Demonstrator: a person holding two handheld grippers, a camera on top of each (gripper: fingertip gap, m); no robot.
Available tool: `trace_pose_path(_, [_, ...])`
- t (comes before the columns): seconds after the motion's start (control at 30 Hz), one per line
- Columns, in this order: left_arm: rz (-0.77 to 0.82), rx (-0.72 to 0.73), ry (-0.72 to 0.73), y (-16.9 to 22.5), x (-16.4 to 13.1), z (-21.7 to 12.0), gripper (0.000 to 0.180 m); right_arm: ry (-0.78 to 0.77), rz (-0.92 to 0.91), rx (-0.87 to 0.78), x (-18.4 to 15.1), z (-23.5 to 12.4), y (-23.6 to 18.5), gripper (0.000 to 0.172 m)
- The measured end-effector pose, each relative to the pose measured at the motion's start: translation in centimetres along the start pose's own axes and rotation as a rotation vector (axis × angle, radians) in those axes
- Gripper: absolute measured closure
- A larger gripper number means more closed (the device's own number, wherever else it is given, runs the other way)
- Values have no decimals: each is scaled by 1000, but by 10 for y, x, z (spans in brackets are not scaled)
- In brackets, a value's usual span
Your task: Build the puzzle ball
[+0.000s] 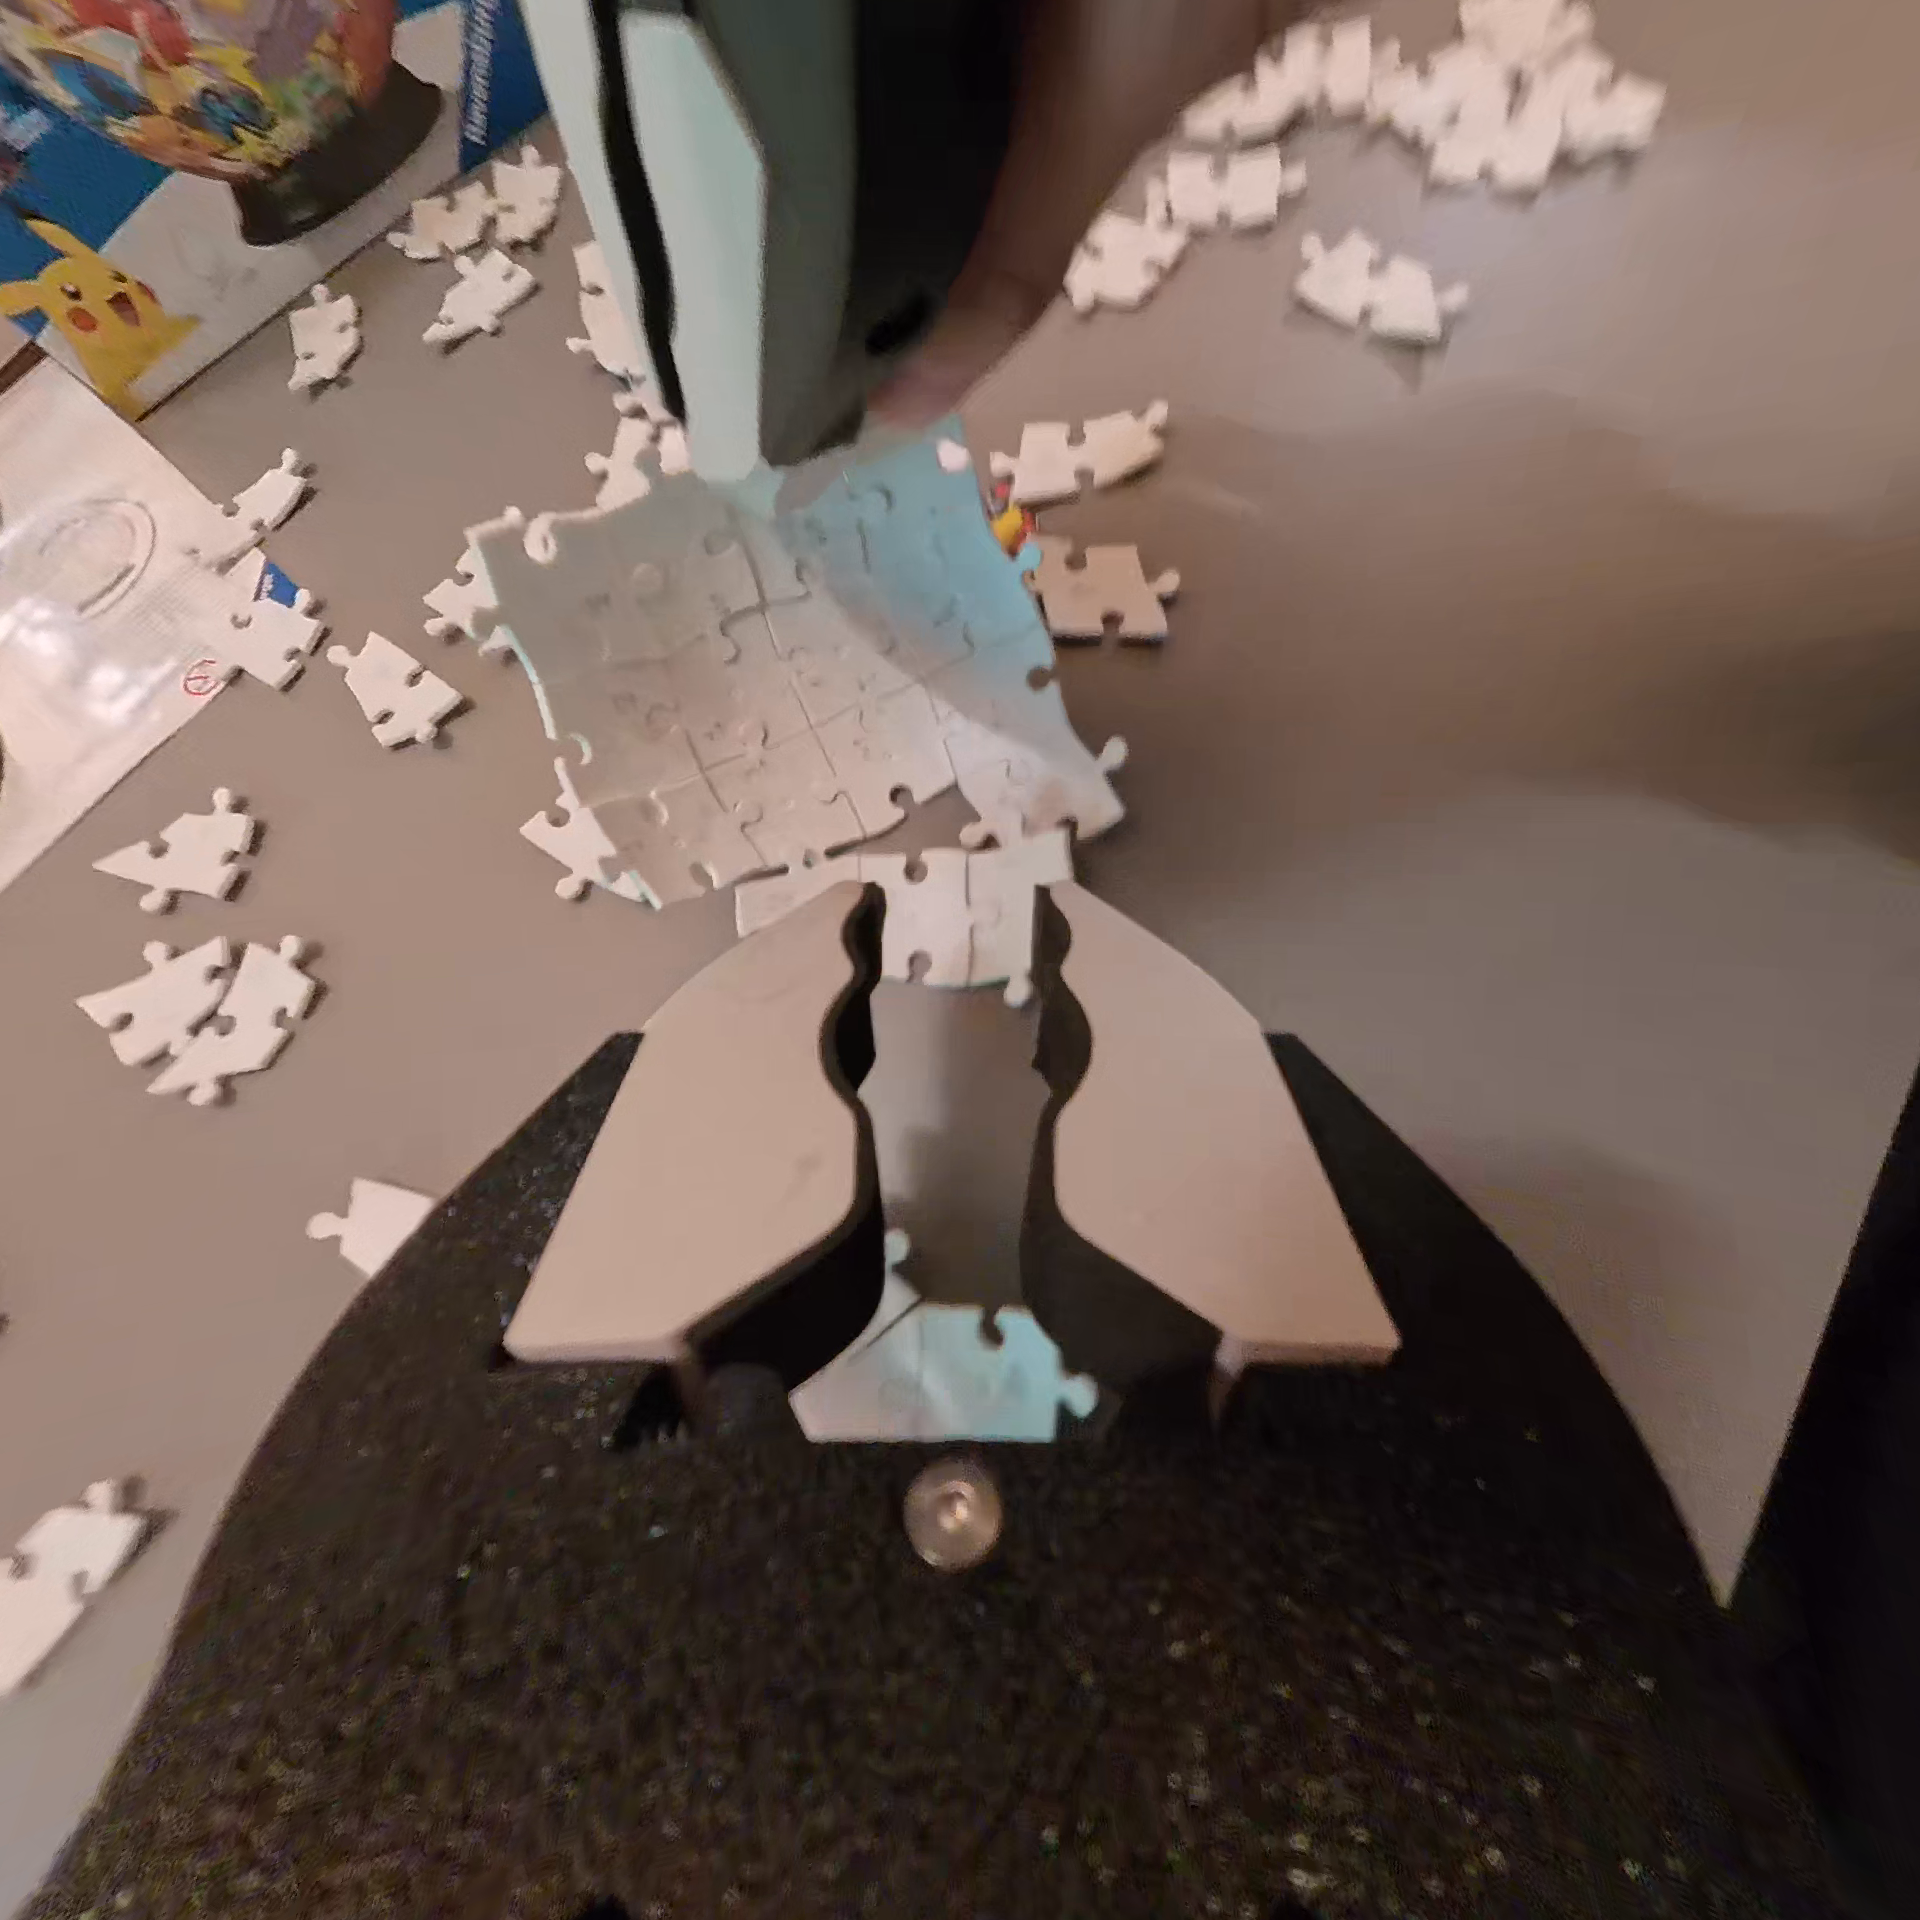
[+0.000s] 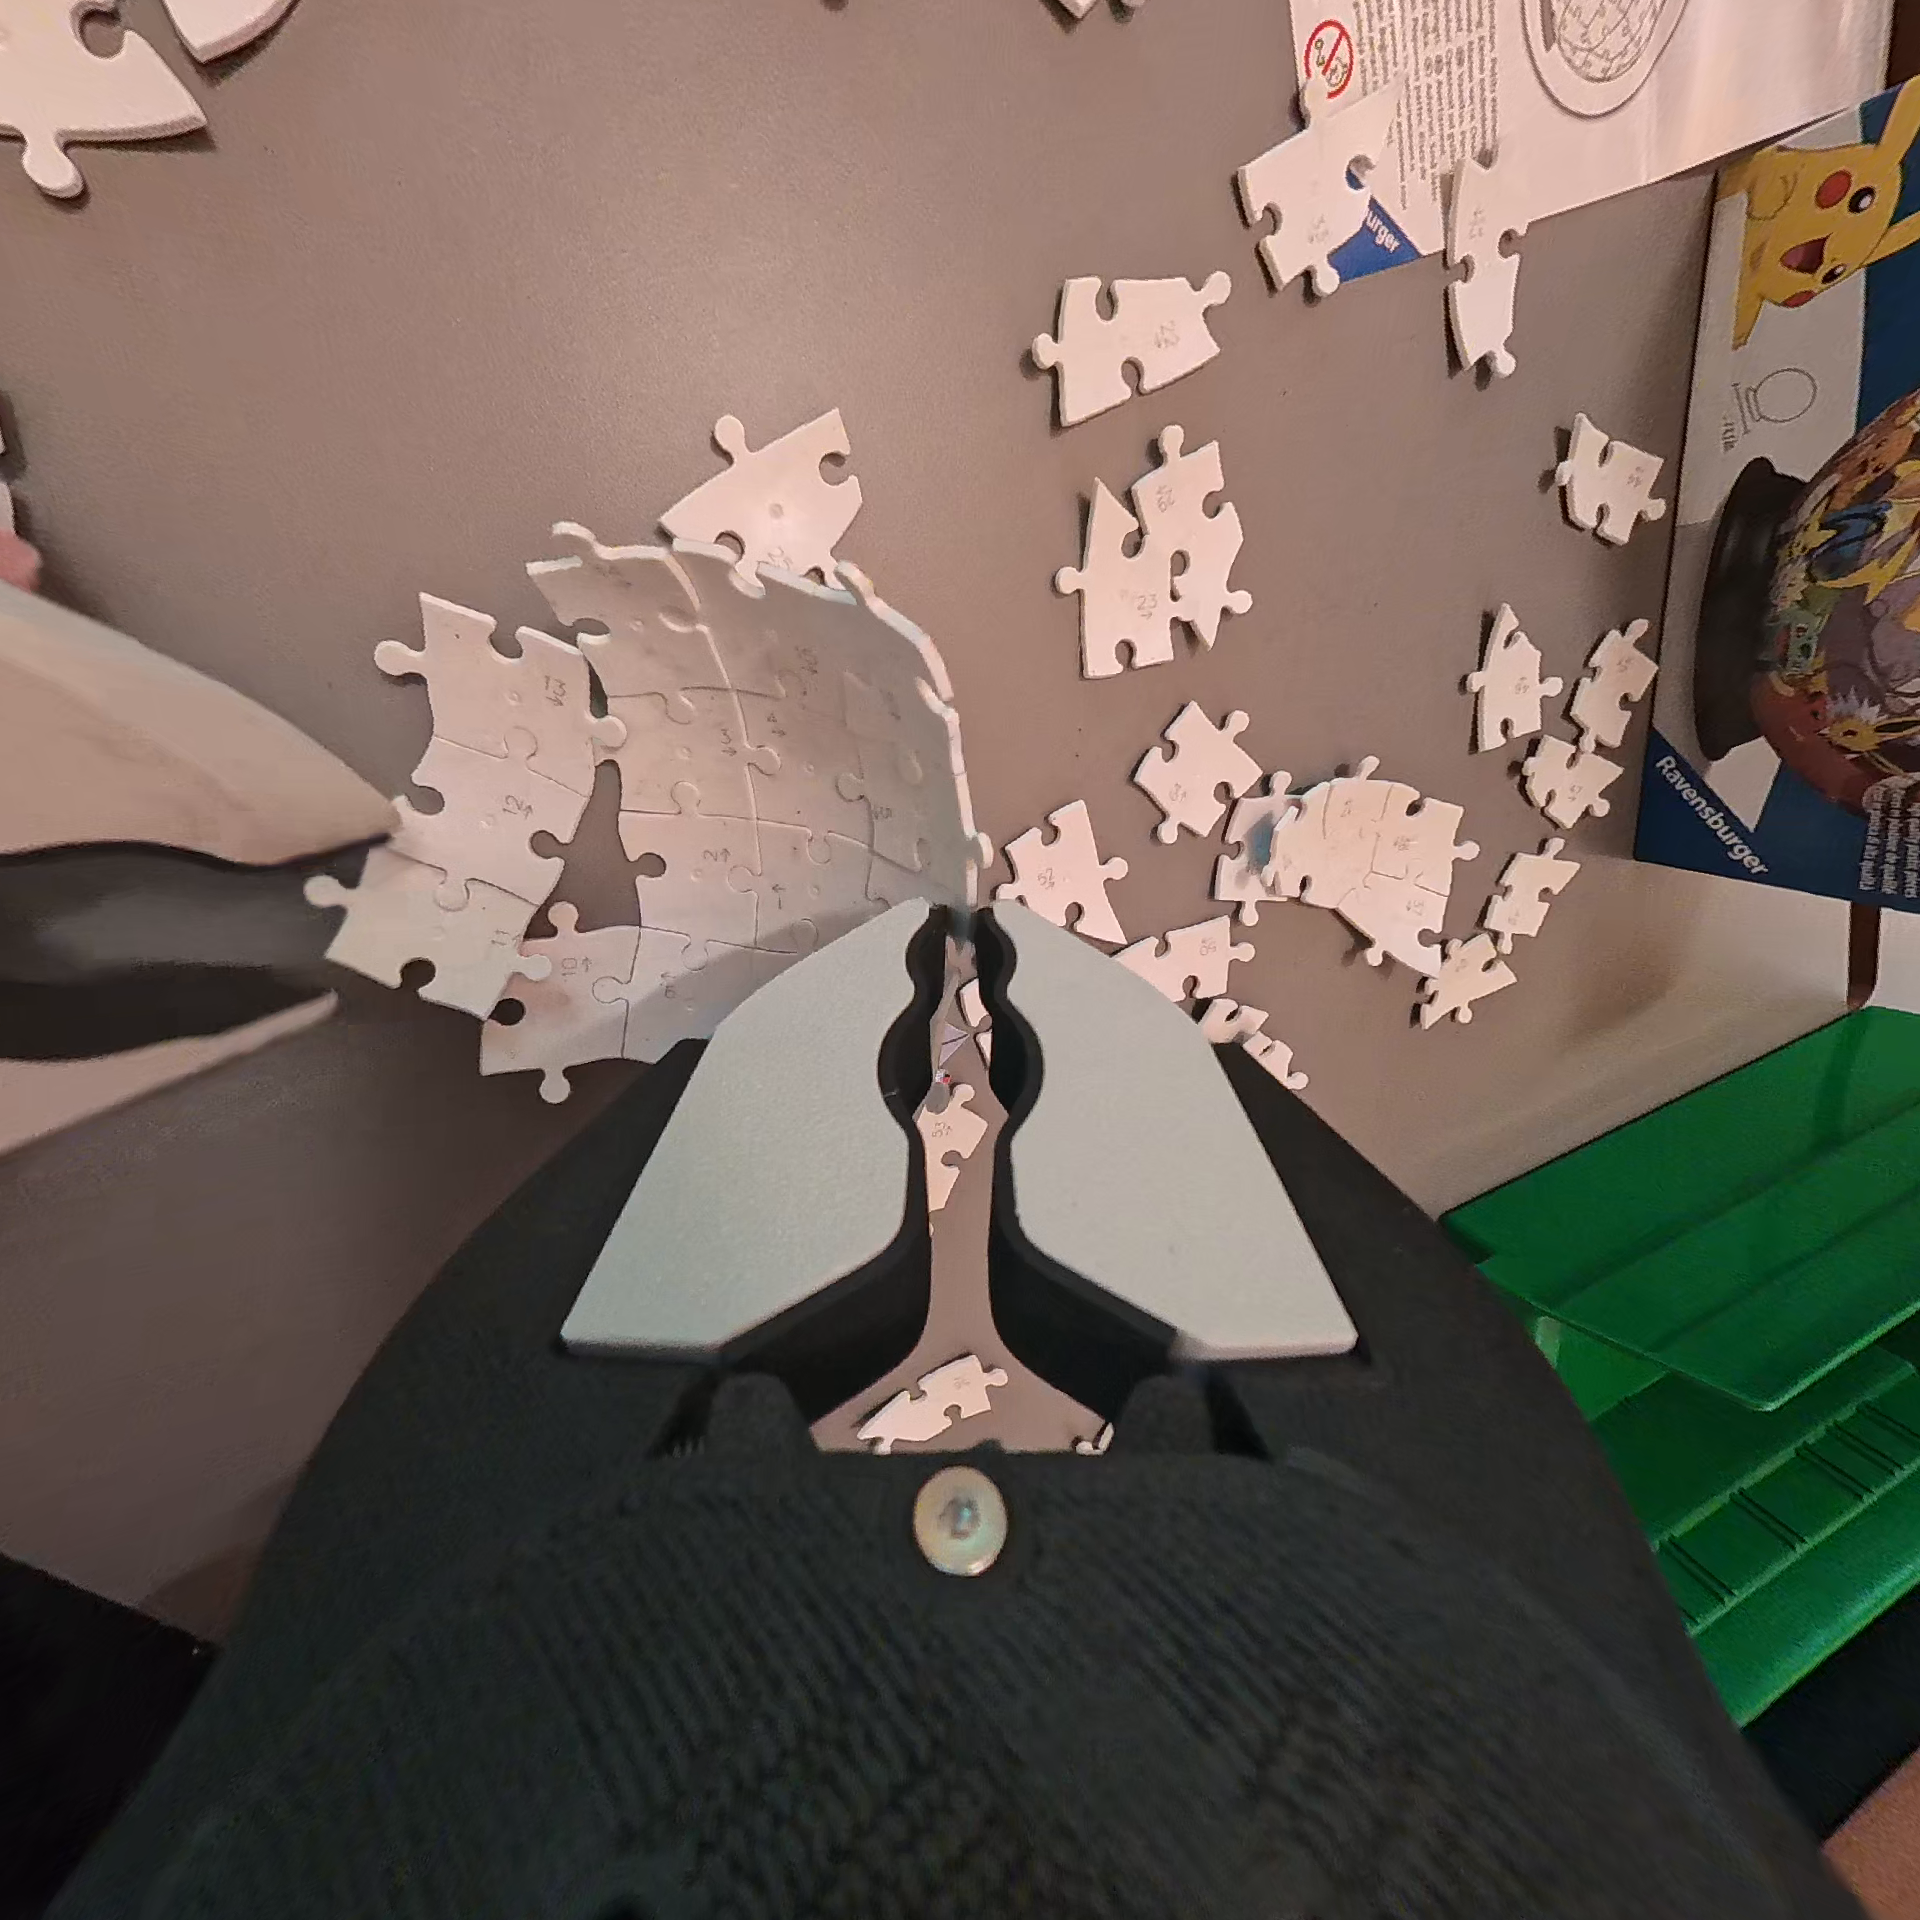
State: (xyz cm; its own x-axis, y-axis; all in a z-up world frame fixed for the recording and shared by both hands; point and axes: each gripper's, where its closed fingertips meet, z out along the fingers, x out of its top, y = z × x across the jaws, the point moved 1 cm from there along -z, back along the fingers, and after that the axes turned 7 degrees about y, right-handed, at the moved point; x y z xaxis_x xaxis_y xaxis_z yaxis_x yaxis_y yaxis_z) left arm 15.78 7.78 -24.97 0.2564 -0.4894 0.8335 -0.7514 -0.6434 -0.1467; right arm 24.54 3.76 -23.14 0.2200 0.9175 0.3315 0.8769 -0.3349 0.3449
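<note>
Left gripper (image 1: 961,914) jaws apart beside the curved puzzle panel (image 1: 769,686); right gripper (image 2: 964,920) clamps its edge.

A colourful puzzle box (image 2: 1808,582) and a printed sheet (image 2: 1558,94) lie at the tabletop (image 2: 520,312) edge, beside green plastic trays (image 2: 1704,1351).

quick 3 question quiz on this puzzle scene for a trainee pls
1. True or false: the right gripper is clamped on the edge of the curved assembled puzzle section.
2. The left gripper has its fingers: A) shut with nothing between them, B) apart, with a strip of joined white pieces below the gap, C) gripping the puzzle box.
3. Which side of the loose puzzle pieces faces up, printed or blank white?

Key: 1 true; 2 B; 3 blank white.
</note>
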Motion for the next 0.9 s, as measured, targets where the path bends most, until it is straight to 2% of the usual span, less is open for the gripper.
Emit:
trace_pose_path(0.1, [94, -22, -76, -3, -13, 0, 158, 0, 4, -1, -1, 0, 0, 166])
trace_pose_path(0.23, [121, -33, -143, 1, -23, 11, 164, 0, 13, 9, -2, 1, -3, 166])
trace_pose_path(0.37, [72, -2, -145, 3, -20, 19, 168, -2, 12, 4, -4, 0, -4, 166])
trace_pose_path(0.7, [6, 100, -135, -8, -20, 23, 164, -1, 7, -3, -2, 2, -3, 166])
trace_pose_path(0.9, [55, 51, -98, -4, -16, 21, 163, 9, 6, -9, -4, 2, -3, 166])
